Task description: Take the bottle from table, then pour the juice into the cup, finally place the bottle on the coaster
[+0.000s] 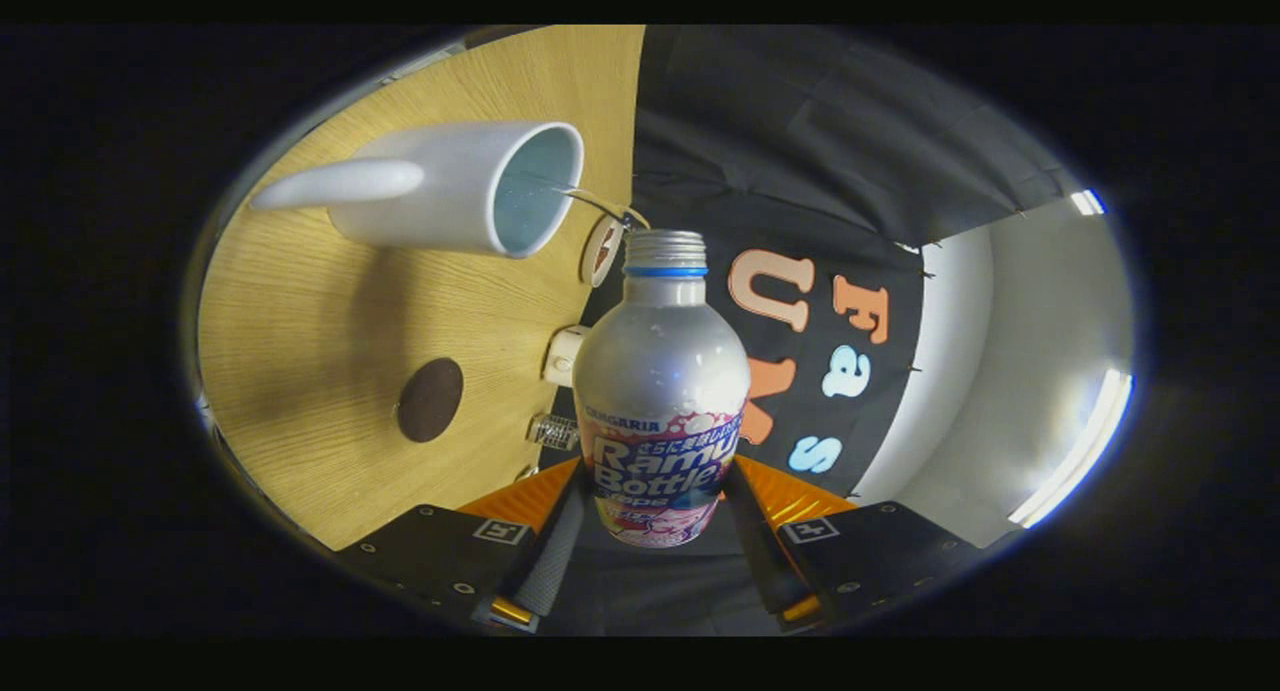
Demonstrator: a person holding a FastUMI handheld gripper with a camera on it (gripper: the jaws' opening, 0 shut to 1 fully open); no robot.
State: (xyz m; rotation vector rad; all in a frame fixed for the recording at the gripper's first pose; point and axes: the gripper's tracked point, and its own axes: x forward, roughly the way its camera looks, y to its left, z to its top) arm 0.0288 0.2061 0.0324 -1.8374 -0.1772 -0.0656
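Pale wood-grain tabletop point(330, 301) bears a white handled ceramic cup point(455, 186) and, well apart from it, a round dark brown coaster point(430, 399), with black cloth wall behind. The gripper point(655, 531) clamps both fingers on a silver aluminium bottle point(660, 391), uncapped mouth near the cup's rim. Small objects at the table's edge are too small to identify.

A recording booth: black cloth wall point(800, 141) behind a wooden table point(300, 321).

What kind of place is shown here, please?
Probably a recording booth, not a home: black cloth wall behind a wooden table with a white cup and brown coaster. The tool is shut on an uncapped bottle.
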